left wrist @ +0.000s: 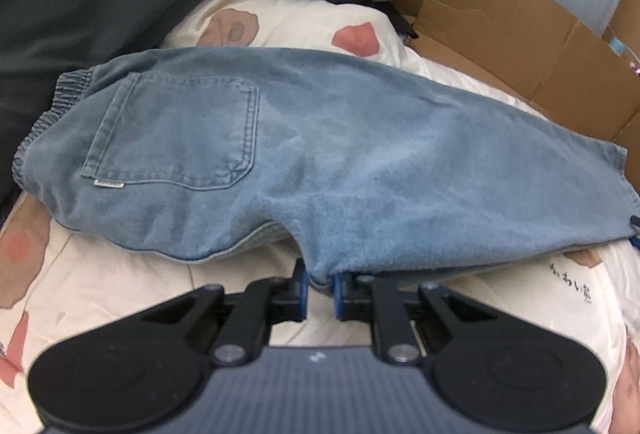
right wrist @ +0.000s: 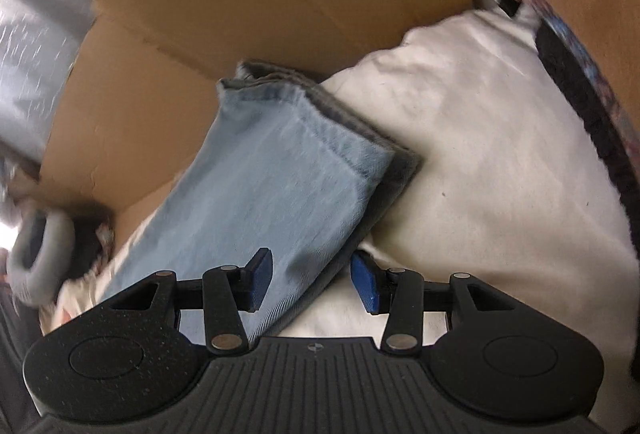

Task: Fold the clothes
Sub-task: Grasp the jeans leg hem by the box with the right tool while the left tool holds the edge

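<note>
Cardboard box (left wrist: 520,33) behind jeans (left wrist: 320,153)

Handwritten dark characters on the white quilt (left wrist: 572,288); jeans pocket tag (left wrist: 109,184) unreadable.

Left gripper (left wrist: 320,286): pointed steeply down at the jeans (left wrist: 320,153), at their near edge.
Left jaws: nearly together, blue pads (left wrist: 302,292) pinching a fold of the jeans' edge.
Left grip: cloth pulled taut into the pinch.
Right gripper (right wrist: 311,284): tilted down over the jeans' leg end, body rolled a little to one side.
Right jaws: about half apart, the leg lying between them.
Right pads (right wrist: 366,286): clear of the cloth, nothing gripped.
</note>
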`<state>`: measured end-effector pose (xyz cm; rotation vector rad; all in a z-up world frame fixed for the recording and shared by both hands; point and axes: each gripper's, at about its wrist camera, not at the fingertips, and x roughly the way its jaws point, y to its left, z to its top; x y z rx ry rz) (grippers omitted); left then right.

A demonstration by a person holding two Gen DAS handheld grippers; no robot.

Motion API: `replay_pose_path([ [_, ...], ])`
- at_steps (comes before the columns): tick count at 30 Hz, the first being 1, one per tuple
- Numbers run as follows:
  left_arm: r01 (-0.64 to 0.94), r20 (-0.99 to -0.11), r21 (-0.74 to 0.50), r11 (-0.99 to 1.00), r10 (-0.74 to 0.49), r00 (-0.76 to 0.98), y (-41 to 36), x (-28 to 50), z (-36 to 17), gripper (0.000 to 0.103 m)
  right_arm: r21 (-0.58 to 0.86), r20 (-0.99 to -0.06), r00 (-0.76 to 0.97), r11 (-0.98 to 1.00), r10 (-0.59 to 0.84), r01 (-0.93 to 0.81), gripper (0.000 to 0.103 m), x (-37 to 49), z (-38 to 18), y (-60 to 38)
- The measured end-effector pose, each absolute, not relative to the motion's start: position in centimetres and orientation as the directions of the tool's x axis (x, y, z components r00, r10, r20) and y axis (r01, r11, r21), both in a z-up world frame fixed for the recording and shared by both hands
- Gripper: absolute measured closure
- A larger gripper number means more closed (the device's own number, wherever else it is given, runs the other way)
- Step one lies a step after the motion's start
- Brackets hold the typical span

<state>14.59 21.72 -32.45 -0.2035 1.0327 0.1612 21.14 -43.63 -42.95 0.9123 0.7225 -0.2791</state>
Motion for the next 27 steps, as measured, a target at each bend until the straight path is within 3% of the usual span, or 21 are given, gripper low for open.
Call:
replay_pose_path([
  [4, -0.218, -0.872, -0.066, 0.974, 0.049, 0.487, 21.3, 15.0, -32.8, 0.09, 0.667, -0.642, 0.765, 0.529, 0.051, 0.525, 0.058, 21.0, -43.8, -44.5],
  [8, -0.207, -0.874, -0.04, 0.978, 0.066, 0.481, 20.8, 14.9, -33.4, 0.09, 0.681, -0.627, 0.779, 0.487, 0.002, 0.547, 0.07, 20.6, -44.2, -45.2],
  [22, -0.223, -0.868, -0.01, 0.975, 0.102, 0.486, 19.9, 14.6, -35.4, 0.09, 0.707, -0.587, 0.81, 0.479, -0.013, 0.52, 0.071, 22.5, -44.8, -46.5],
  [24, -0.221, -0.866, -0.008, 0.975, 0.104, 0.49, 19.9, 14.6, -35.0, 0.09, 0.697, -0.598, 0.802, 0.483, -0.018, 0.53, 0.074, 22.7, -44.5, -46.4],
  [27, -0.218, -0.863, -0.005, 0.976, 0.106, 0.493, 19.9, 14.7, -34.6, 0.09, 0.7, -0.597, 0.802, 0.472, -0.026, 0.536, 0.087, 22.7, -43.7, -46.2],
])
